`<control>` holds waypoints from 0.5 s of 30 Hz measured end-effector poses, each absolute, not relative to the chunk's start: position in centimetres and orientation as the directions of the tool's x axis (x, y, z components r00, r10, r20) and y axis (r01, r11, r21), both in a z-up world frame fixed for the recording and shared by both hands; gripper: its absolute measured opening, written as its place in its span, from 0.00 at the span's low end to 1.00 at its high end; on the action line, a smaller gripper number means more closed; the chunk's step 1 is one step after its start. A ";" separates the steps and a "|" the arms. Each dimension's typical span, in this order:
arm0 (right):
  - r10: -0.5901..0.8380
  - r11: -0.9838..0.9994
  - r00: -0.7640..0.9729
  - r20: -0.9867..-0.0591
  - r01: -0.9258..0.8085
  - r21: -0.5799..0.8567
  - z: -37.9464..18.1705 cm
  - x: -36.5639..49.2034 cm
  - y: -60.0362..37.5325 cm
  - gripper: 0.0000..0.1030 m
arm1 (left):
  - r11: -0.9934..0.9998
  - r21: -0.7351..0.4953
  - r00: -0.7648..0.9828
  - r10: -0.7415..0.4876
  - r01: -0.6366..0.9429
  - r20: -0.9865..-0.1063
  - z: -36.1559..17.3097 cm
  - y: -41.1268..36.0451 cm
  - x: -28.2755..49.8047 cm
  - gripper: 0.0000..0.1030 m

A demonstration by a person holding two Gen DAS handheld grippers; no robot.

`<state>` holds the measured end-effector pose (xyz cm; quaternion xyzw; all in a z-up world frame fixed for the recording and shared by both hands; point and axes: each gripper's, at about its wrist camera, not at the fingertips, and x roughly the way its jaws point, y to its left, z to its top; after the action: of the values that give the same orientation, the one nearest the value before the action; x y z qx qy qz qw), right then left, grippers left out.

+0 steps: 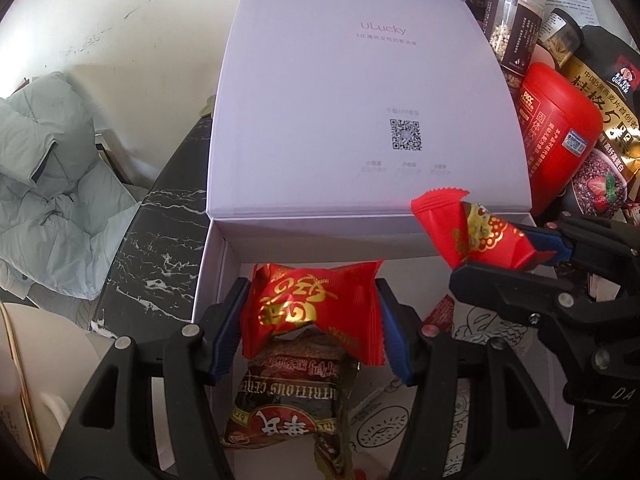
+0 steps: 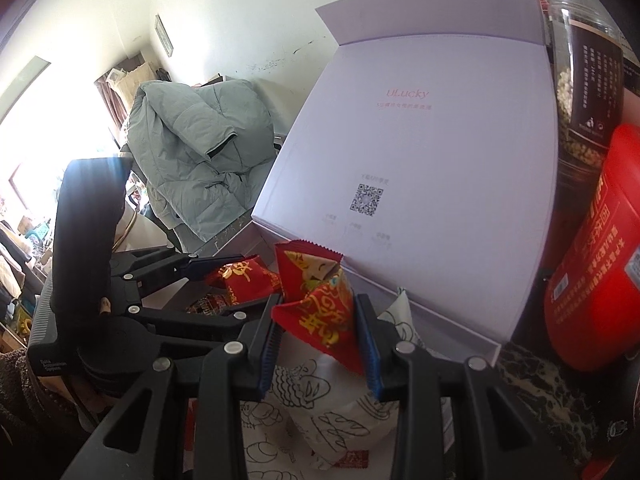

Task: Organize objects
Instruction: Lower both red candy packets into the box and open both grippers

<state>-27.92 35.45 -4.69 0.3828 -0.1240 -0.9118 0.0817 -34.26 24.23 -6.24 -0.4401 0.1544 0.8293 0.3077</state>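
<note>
A white gift box (image 1: 218, 256) stands open, its lid (image 1: 360, 100) tilted up behind it. My left gripper (image 1: 312, 320) is shut on a red and gold snack packet (image 1: 312, 304) and holds it over the box. Below it in the box lie a brown cereal packet (image 1: 288, 404) and a white packet with line drawings (image 1: 384, 428). My right gripper (image 2: 320, 332) is shut on a second red and gold packet (image 2: 320, 308), over the box's right side. In the left wrist view this packet (image 1: 472, 236) hangs at the right. The left gripper's packet (image 2: 244, 276) shows in the right wrist view too.
A red canister (image 1: 556, 136), clear jars of grains (image 1: 516, 20) and a Quaker oats bag (image 1: 608, 120) crowd the right of the box. The table is black marble (image 1: 156, 248). A grey-green down jacket (image 1: 52, 184) lies on a chair at the left.
</note>
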 end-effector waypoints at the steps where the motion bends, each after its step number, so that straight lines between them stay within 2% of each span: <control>1: -0.244 -0.956 -0.691 -0.681 0.053 0.289 -4.8 -28.0 35.4 0.36 | -0.767 -0.018 -0.418 0.369 -0.642 -0.830 -6.4 24.2 -34.4 0.57; 11: -0.207 -0.966 -0.681 -0.702 0.027 0.258 -5.2 -28.4 35.0 0.40 | -0.770 -0.016 -0.396 0.345 -0.638 -0.851 -7.0 24.5 -34.8 0.60; 15: -0.199 -0.968 -0.683 -0.703 0.024 0.250 -4.9 -28.2 34.8 0.45 | -0.773 -0.006 -0.401 0.336 -0.634 -0.852 -7.0 24.5 -34.8 0.61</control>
<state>-28.22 34.81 -4.91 0.3932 -0.1109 -0.9107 0.0611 -34.85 24.50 -6.98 -0.4607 0.1617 0.8212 0.2952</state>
